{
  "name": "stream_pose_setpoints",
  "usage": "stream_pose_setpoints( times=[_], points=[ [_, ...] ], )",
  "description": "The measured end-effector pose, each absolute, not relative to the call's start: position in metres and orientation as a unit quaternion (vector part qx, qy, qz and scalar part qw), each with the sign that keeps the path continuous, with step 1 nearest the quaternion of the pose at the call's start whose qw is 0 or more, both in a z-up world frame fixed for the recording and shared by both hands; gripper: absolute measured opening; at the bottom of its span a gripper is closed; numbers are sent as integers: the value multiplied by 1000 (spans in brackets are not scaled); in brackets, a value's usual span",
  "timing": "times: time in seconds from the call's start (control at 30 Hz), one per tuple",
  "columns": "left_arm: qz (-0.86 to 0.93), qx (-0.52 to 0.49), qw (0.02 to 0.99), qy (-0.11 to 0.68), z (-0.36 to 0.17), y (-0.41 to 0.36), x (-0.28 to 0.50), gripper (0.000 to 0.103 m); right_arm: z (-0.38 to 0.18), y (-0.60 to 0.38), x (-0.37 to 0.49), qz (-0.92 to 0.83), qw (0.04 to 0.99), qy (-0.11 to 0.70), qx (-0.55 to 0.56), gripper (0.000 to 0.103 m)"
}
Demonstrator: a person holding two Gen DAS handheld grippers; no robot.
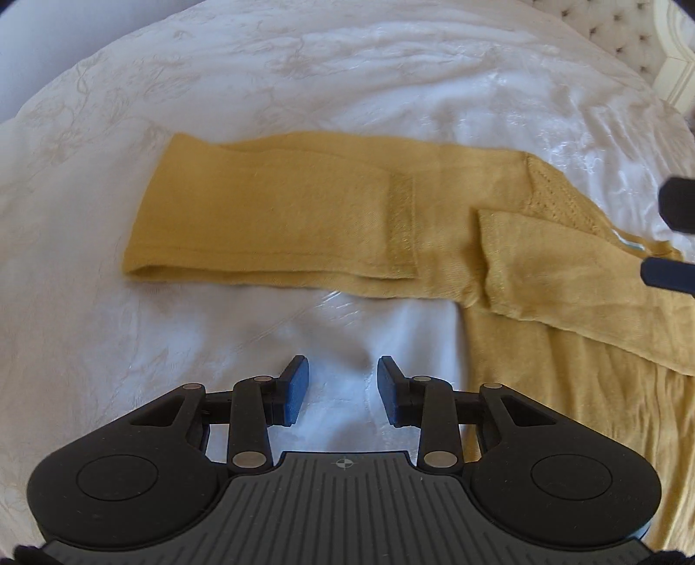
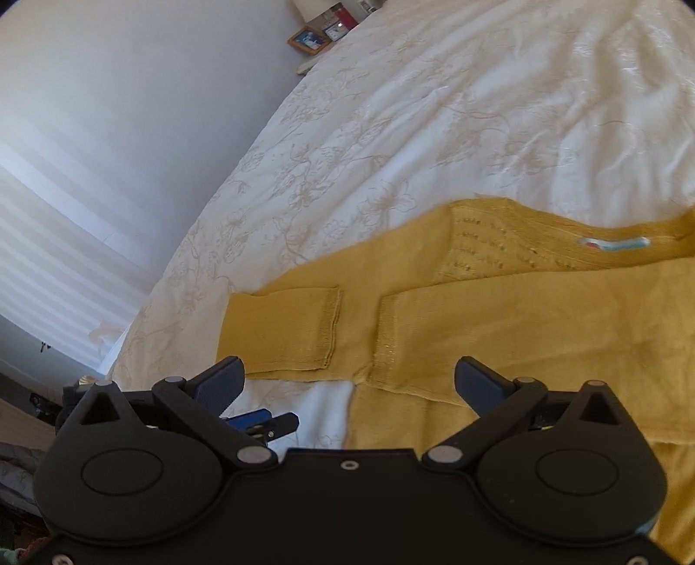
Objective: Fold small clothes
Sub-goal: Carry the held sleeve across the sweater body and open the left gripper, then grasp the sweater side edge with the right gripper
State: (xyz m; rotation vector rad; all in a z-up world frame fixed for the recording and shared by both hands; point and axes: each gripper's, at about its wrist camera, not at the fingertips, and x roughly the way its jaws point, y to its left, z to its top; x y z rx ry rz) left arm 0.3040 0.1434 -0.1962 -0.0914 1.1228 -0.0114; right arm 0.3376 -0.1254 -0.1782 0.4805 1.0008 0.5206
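No brand is readable for you: the neck label (image 2: pixel 617 244) on the yellow sweater (image 2: pixel 543 313) shows only white, teal and a bit of red, too small to read. The sweater lies flat on the white bedspread (image 2: pixel 391 130), w/ the body on the right side of both views. One sleeve (image 1: pixel 269 217) is folded back on itself, so its cuff (image 1: pixel 402 226) points toward the body; the other sleeve's cuff (image 1: pixel 491 256) lies near it, w/ a strip of yellow between them. The bed edge is on the left in the right wrist view, and a picture frame (image 2: pixel 309 40) stands far behind. Your left gripper (image 1: pixel 343 389) hovers over bare bedspread just beside the sweater's body, jaws spread, holding nothing. Your right gripper (image 2: pixel 349 384) is above the hem corner, jaws spread wide, nothing between them.
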Motion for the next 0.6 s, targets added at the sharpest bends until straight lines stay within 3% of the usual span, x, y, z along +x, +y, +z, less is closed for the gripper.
stream_pose_setpoints(
  times=[0.17, 0.23, 0.3, 0.37, 0.53, 0.6],
  points=[
    [-14, -73, 844, 531, -215, 158, 301, 41, -199, -73, 369, 278, 802, 490, 196, 102],
    [-24, -86, 846, 526, -215, 159, 300, 52, -209, -59, 380, 284, 794, 501, 195, 102],
    [-49, -98, 846, 522, -217, 157, 299, 82, -218, -50, 390, 282, 789, 511, 192, 97],
    [-71, -94, 842, 526, -220, 153, 299, 96, -228, -42, 399, 282, 780, 523, 196, 88],
    [-79, -93, 841, 528, -220, 150, 302, 102, -249, -31, 416, 270, 765, 553, 191, 68],
    [-77, -101, 843, 524, -219, 152, 301, 102, -255, -32, 417, 269, 756, 559, 211, 55]
  ],
)
